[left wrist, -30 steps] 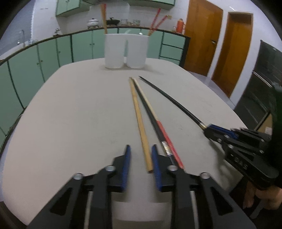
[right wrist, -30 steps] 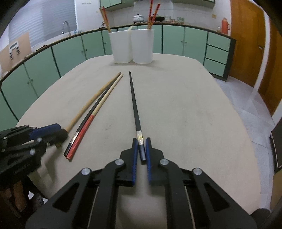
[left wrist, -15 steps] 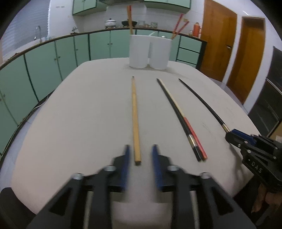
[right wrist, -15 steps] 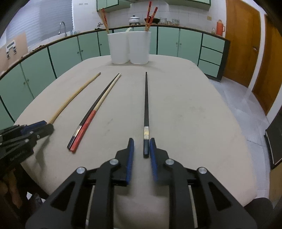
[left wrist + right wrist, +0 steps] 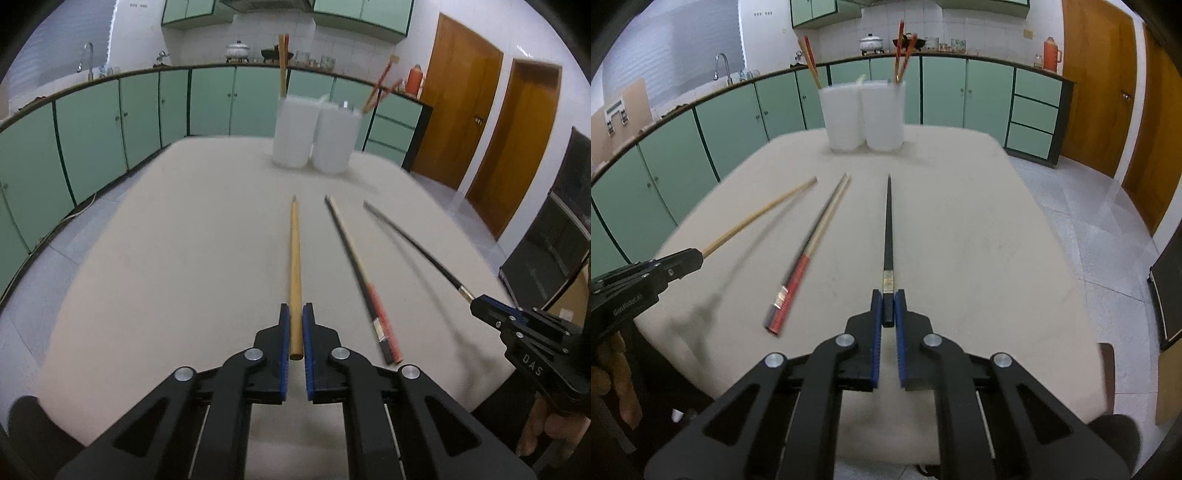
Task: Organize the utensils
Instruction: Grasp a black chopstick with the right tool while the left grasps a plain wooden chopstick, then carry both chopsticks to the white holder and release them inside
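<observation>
The wooden chopstick (image 5: 294, 258) is pinched at its near end by the left gripper (image 5: 294, 325), whose jaws press on its sides; its far tip points at the two white cups (image 5: 316, 138). The black chopstick (image 5: 888, 221) is pinched the same way by the right gripper (image 5: 887, 308), jaws closed on its thick end. Gripping the butt ends leaves the tips free to drop into a cup. Between them, a red-handled pair (image 5: 809, 254) lies flat on the worktop (image 5: 979, 240), untouched. Both held sticks seem lifted off the surface, though blur makes this uncertain. The cups, already holding sticks, stand together at the far edge.
</observation>
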